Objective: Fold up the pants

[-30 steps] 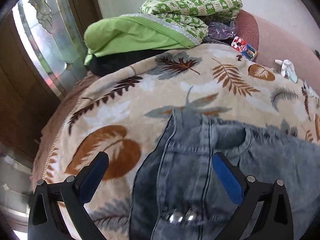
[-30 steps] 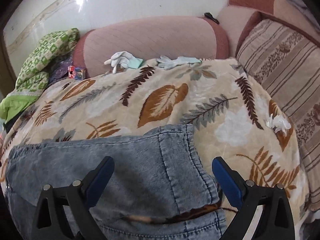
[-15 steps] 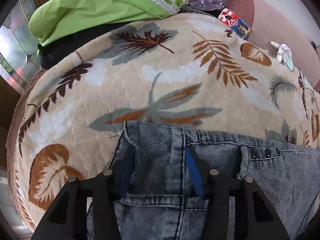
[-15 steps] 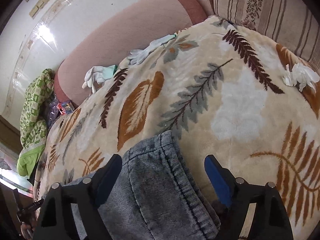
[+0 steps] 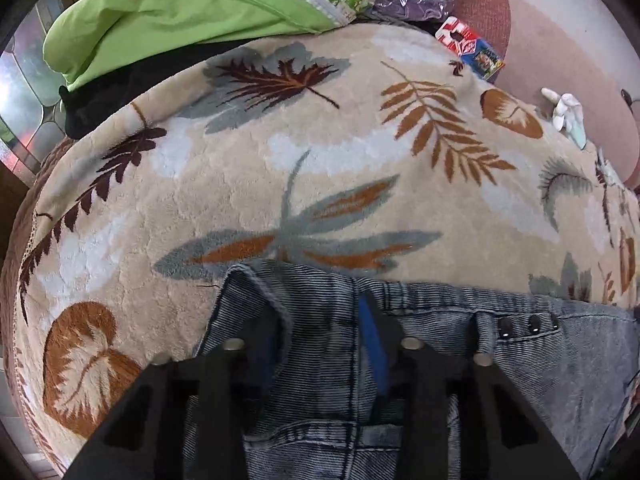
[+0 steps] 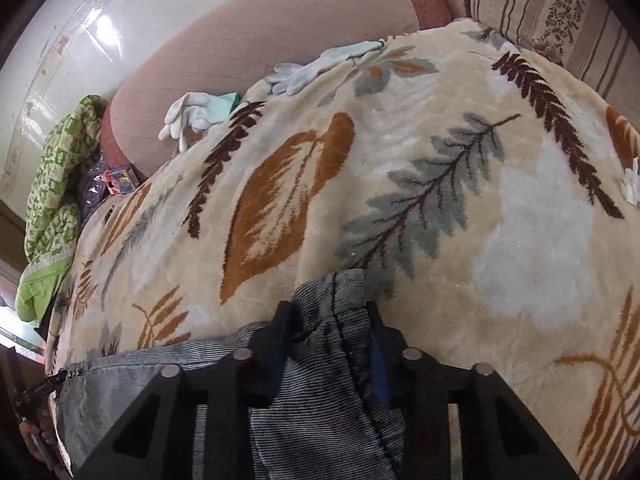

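Leaf-print blanket (image 5: 248, 184) spread over what looks like a bed or sofa, pink bolster (image 6: 256, 60) along the back at 12 o'clock, and a pile of green bedding (image 5: 172, 12) off at 10 in the left wrist view. White gloves (image 6: 192, 114) sit up near the bolster, well away from the work.

Pants (image 5: 540, 360) are washed-out blue denim, lying across the near edge of the blanket at 6 o'clock in both views. Left gripper (image 5: 320, 344) has its jaws pinched together on the waistband end, just left of the three dark studs (image 5: 528, 324). Right gripper (image 6: 332, 340) is clamped on a bunched-up bit of hem at the other end.

Handling-wise, I'd guess denim like this is floppy but with some weight, so it'll sag in the middle if lifted by the ends. Not slippery or fragile. Seams and the waistband are the thick bits, so those are the best spots to grip; the fuzzy blanket will probably drag on it.
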Demonstrator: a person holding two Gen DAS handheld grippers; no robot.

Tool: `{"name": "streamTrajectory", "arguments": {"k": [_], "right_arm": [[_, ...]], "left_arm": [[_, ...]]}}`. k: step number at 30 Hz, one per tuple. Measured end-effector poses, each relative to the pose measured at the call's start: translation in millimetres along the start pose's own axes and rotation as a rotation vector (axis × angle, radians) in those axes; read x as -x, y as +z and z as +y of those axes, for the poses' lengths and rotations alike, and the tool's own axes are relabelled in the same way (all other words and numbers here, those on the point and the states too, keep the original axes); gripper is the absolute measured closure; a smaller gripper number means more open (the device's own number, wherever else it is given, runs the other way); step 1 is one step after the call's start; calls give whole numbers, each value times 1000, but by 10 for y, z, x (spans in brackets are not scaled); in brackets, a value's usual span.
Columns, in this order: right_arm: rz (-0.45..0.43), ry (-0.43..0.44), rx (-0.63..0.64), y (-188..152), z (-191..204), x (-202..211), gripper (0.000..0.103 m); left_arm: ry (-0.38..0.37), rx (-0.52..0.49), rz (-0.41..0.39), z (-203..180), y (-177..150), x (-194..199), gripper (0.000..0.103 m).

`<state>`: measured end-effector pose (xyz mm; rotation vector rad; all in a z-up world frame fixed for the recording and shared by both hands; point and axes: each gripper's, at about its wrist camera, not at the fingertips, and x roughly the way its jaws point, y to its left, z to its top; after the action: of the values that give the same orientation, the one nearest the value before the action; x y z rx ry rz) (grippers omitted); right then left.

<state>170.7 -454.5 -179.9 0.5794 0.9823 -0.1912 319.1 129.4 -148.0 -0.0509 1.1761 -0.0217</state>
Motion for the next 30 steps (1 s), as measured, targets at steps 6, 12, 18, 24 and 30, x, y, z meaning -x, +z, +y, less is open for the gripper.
{"name": "streamTrajectory", "arguments": {"k": [6,12,18,24,30], "right_arm": [[-87,-8,56,-83,157,262,83],[-188,39,46,-202,144,647,84],[-248,74,31,-292,158,878,84],[-289,98,28,-343,142,1019,84],[-323,121,0,-451,40,1212,84]], "left_arm": [[2,-17,-84,-15,-85,299,101],[-57,16,-154,138,-94,693,100],[-69,57,-157,198,-157,756,98],[-91,23,-219,146,-249,965,100],[-147,31,-296,270,-400,1333,100]]}}
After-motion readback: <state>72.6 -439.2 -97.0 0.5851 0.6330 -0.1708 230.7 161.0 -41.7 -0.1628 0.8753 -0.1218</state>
